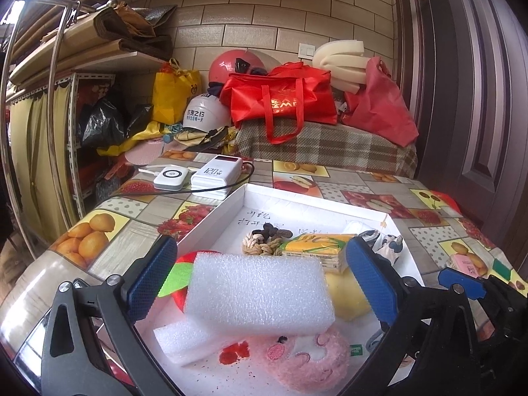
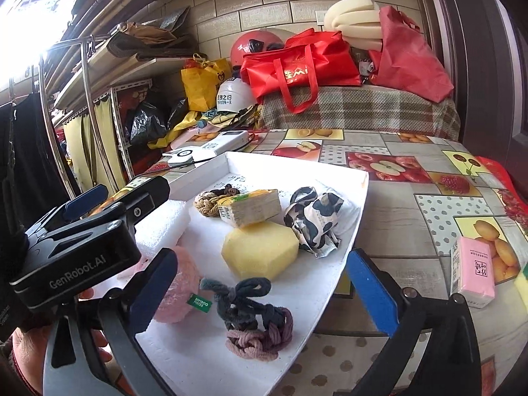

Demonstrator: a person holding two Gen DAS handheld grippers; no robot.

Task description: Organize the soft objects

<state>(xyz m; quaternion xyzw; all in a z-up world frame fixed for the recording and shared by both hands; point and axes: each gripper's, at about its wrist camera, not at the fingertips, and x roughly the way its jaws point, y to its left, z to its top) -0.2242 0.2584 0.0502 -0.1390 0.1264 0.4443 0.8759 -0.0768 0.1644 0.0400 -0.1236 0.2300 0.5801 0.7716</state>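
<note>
Both claws gape, holding nothing. Pink tissue pack (image 2: 473, 270) lies on the tabletop (image 2: 389, 257) right of the white tray (image 2: 358, 204), long axis near-far; our right claw (image 2: 264, 293) is nearer than our left claw (image 1: 260, 280).

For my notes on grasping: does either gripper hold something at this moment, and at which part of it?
Nothing is held. The left gripper stands open around the white foam block without pressing it; the right gripper is open above the hair ties.
</note>
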